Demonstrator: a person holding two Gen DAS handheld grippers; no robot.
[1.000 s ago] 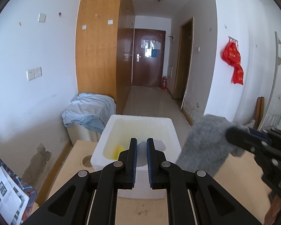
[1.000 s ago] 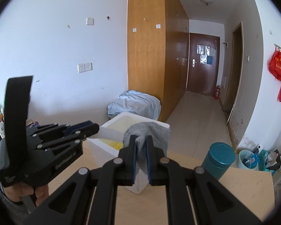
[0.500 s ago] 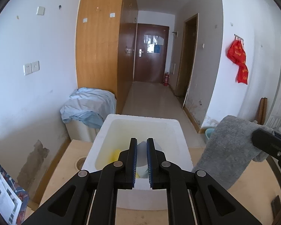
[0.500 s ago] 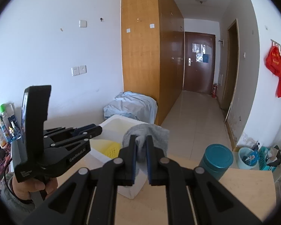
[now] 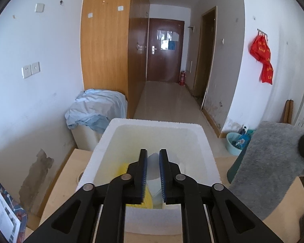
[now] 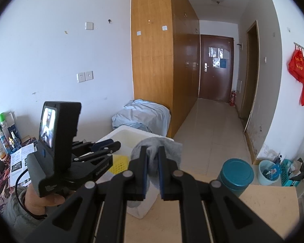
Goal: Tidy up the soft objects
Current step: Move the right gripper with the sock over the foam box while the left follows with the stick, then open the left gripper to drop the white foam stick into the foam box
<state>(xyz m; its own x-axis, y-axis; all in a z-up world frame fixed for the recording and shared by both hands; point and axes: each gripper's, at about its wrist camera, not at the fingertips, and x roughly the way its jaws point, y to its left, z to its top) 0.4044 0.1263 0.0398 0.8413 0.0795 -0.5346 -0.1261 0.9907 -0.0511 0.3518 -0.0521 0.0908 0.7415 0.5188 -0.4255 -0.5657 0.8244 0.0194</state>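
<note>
Light wooden table (image 6: 269,206): white foam box (image 5: 152,222) and teal canister (image 6: 236,175) standing on it.

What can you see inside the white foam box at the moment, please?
Inside the white foam box: a yellow object and a pale white item. The left gripper hides the rest.

Foam box (image 5: 208,141) on desk (image 6: 269,200), near its far edge. Left gripper (image 5: 153,163) above box interior; right gripper (image 6: 152,163) to its right, sock (image 5: 271,166) pinched between fingers, hanging over desk beside box. Canister (image 6: 236,174) on desk right of box. Cloth-covered bin (image 5: 95,111) on floor behind box, against left wall. Basin (image 6: 268,172) on floor beyond desk, right.
</note>
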